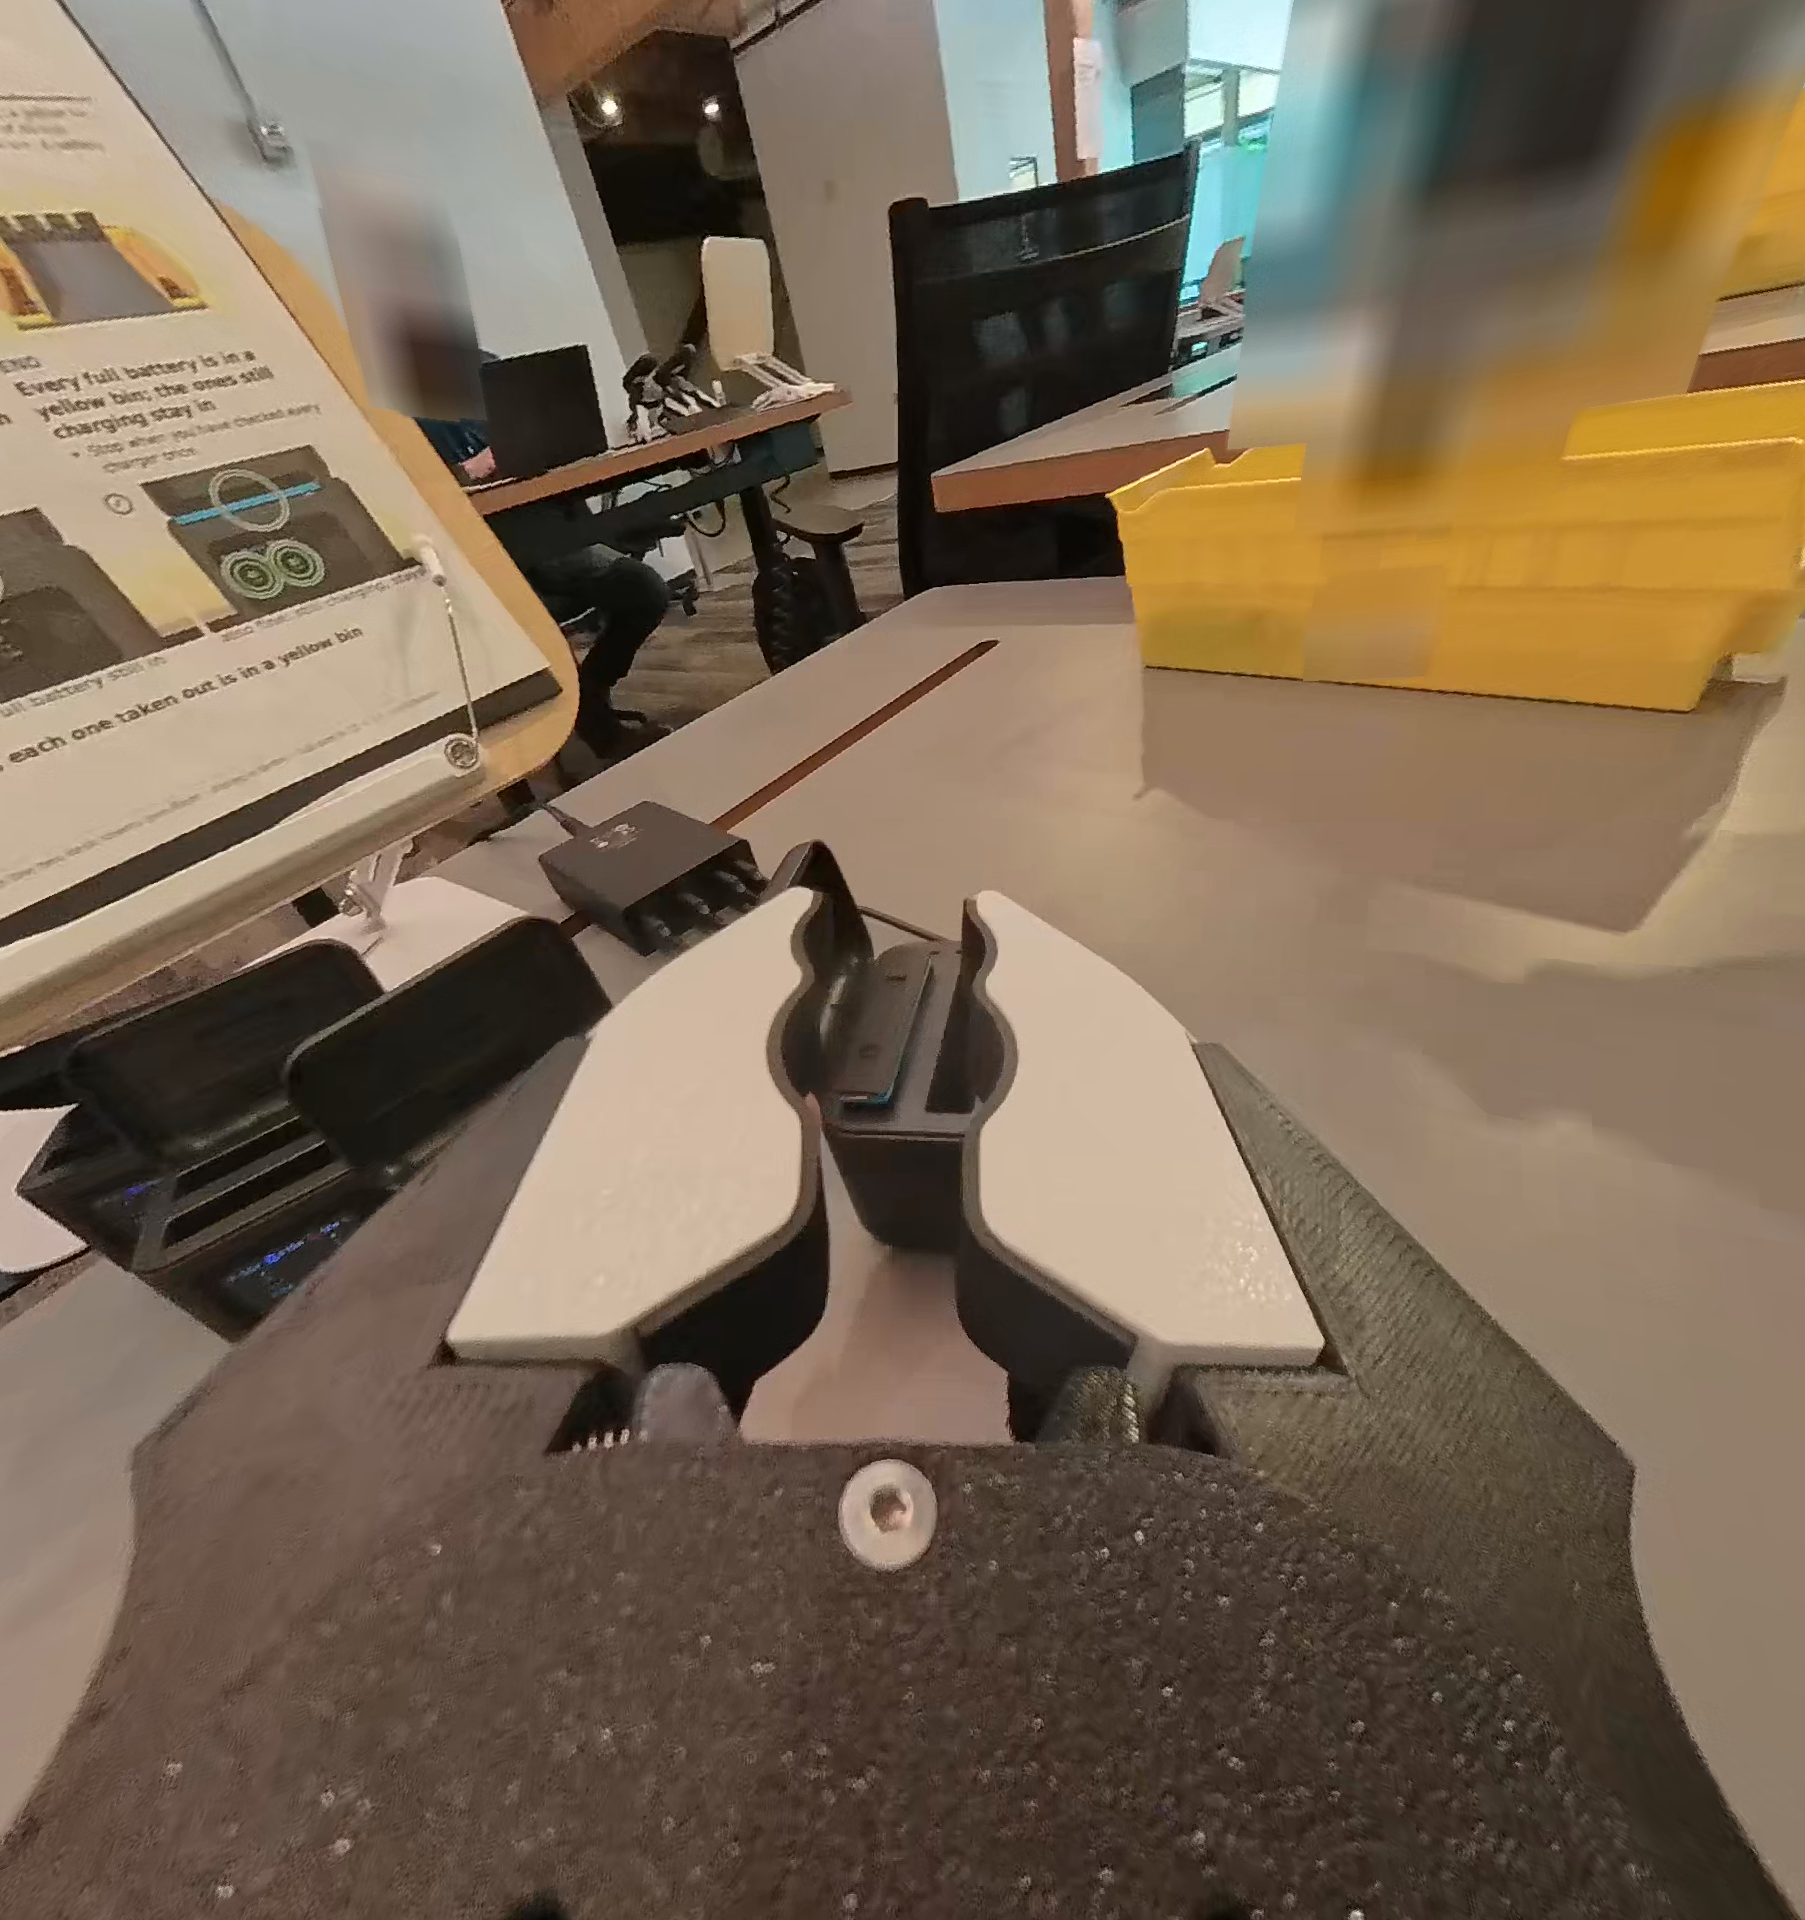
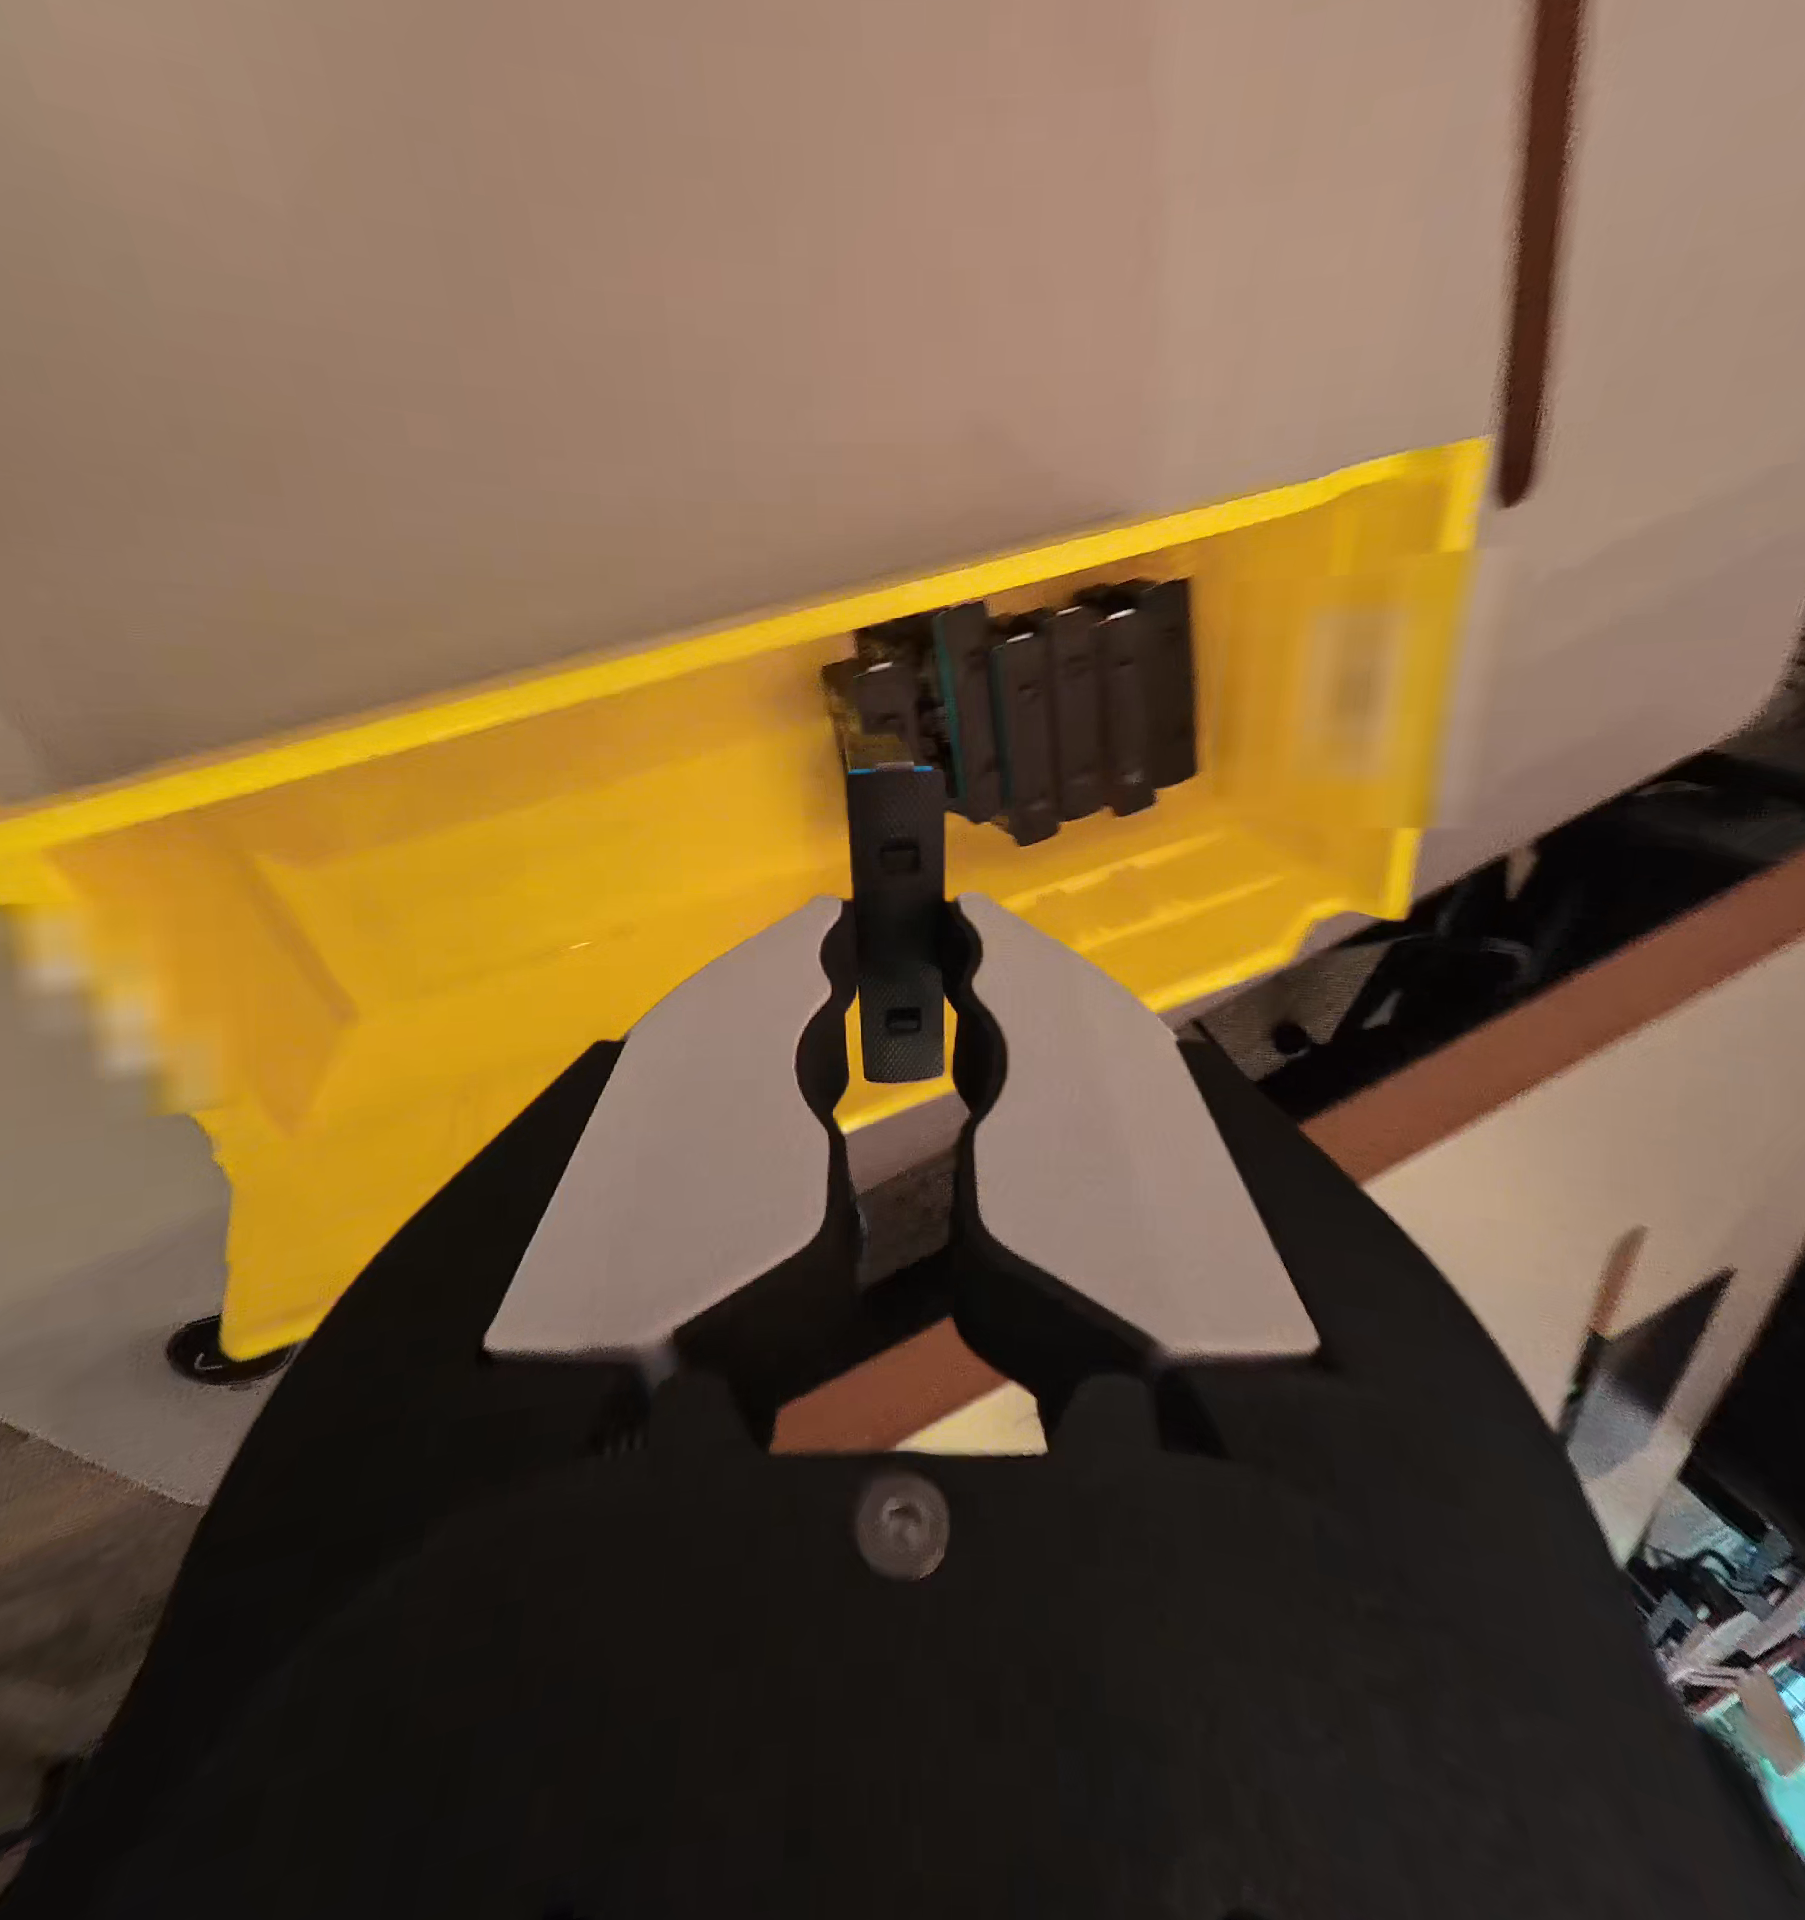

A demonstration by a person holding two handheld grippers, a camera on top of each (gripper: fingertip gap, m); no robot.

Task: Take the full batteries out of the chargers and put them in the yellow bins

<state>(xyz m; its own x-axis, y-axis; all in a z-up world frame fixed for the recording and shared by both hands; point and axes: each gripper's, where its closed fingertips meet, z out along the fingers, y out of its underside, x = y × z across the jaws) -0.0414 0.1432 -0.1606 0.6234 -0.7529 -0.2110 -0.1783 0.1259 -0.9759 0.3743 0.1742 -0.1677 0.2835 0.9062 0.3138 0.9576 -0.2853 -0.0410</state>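
Overhead, the right tool (image 2: 900, 914) grips a slim black battery with a blue end (image 2: 896, 925) above the long yellow plastic bin (image 2: 565, 914) — several black batteries (image 2: 1074, 707) lie inside. Lower down, the left tool (image 1: 890, 914) clamps the black open-lidded charger case (image 1: 903, 1153) on the grey worktop (image 1: 1397, 935), 1 battery seated in it.

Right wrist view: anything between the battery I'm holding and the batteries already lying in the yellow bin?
Nothing. In the right wrist view the battery, held in the right gripper, hangs above the yellow bin; only bare bin floor separates it from the batteries already lying there.
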